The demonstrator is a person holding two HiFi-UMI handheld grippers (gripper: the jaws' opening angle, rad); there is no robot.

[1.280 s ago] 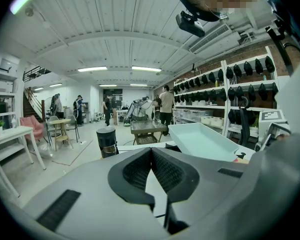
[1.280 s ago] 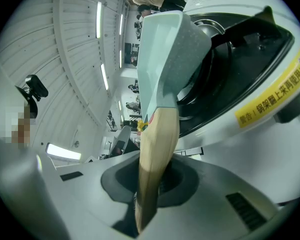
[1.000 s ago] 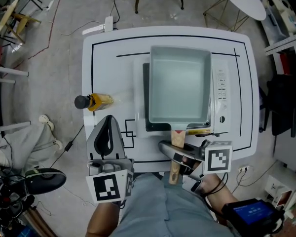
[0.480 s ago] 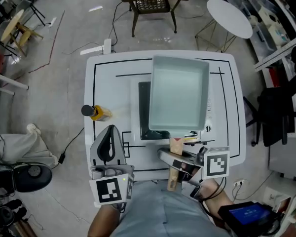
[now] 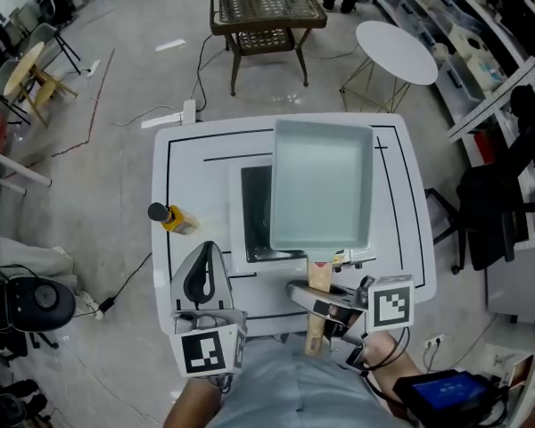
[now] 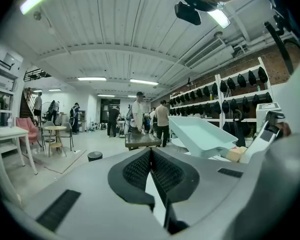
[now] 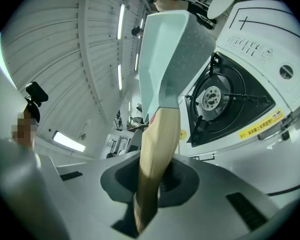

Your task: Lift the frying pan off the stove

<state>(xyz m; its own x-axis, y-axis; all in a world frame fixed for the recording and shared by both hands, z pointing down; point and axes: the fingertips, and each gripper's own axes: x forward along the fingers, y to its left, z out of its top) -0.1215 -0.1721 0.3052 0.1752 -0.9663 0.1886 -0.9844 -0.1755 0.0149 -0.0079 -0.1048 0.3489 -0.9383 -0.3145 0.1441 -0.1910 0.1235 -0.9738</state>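
- A yellow bottle (image 5: pixel 172 218) with a black cap lies on the white bench (image 5: pixel 196 154), ahead of the left gripper and off to its left, well apart from it.
- The left gripper (image 5: pixel 207 250) hangs over the near-left part of the bench. Its jaws are pressed together at the tips with nothing between them, as the left gripper view (image 6: pixel 151 156) shows.
- The stove (image 5: pixel 254 212) sits ahead and to the right of the left gripper. A dark strip of it shows just left of the pan. In the right gripper view its burner (image 7: pixel 225 100) lies bare, beyond and to the right of the right gripper's jaws.
- The frying pan (image 5: pixel 321 185), a pale teal rectangular one, is straight ahead of the right gripper. It is held up clear of the burner and hangs over the right part of the stove. In the right gripper view its body (image 7: pixel 170 49) rises up and away from the jaws, tilted, and does not touch the burner.
- The pan's wooden handle (image 5: pixel 318 279) runs back from the pan's near edge into the right gripper.
- The right gripper (image 5: pixel 317 303) is at the bench's near edge. Its jaws stand narrow and are clamped on the wooden handle (image 7: pixel 157 149), one pad on each side. The handle's end pokes out behind them, toward the person.
- A round white table (image 5: pixel 395 50) stands on the floor far ahead and to the right of the right gripper.
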